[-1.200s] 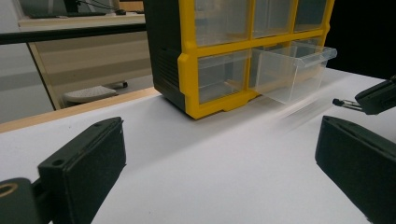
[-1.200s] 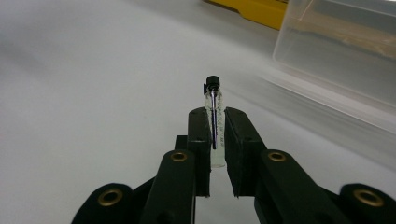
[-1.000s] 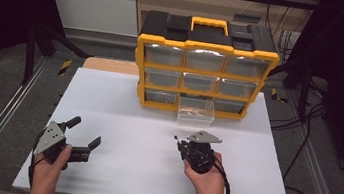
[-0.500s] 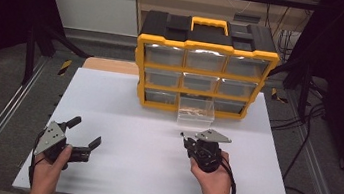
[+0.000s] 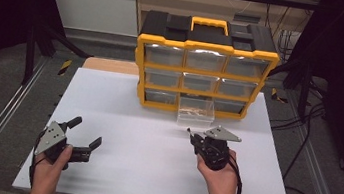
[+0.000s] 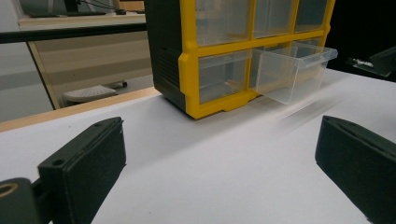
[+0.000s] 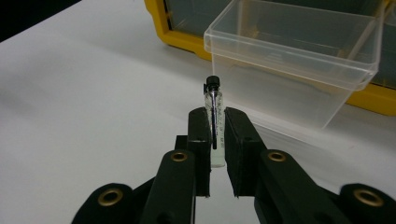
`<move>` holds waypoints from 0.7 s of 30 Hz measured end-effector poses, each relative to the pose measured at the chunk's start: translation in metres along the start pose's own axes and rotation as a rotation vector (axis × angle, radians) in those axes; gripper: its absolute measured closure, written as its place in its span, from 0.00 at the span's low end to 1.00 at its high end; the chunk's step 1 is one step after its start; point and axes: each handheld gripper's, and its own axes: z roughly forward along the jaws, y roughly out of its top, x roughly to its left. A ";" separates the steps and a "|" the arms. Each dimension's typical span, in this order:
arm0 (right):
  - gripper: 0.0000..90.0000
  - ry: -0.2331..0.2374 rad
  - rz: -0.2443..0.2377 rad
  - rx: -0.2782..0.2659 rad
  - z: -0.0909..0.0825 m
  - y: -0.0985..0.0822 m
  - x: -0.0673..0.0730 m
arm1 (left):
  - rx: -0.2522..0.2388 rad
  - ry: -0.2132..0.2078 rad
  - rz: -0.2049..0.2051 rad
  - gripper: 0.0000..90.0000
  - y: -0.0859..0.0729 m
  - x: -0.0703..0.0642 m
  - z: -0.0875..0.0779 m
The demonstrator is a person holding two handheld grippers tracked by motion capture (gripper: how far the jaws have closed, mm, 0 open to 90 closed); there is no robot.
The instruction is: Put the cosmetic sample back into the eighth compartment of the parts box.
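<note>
Small vial pinched and heading for the open drawer.

Ahead of the right fingertips: big yellow-and-black plastic organiser cabinet with clear drawers (image 5: 204, 68), its clear plastic bottom-middle drawer (image 7: 299, 56) pulled out just beyond the tips. Clamped upright between the right gripper (image 7: 215, 122) pads: slim clear glass vial with a black cap (image 7: 214, 109), cap poking past the tips. Best bet: lift enough to clear the near rim, centre over the tray, lower before loosening, gentle squeeze on glass. Left gripper (image 5: 85, 138) spread wide, nothing inside, well apart to the side. Beneath the fingers, plain white tabletop (image 5: 144, 139); beyond, dark room, metal rails, trailing cables.
</note>
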 end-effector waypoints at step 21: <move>0.90 -0.041 -0.022 -0.033 -0.018 0.030 -0.017 | -0.008 0.017 -0.009 0.02 0.000 0.003 -0.004</move>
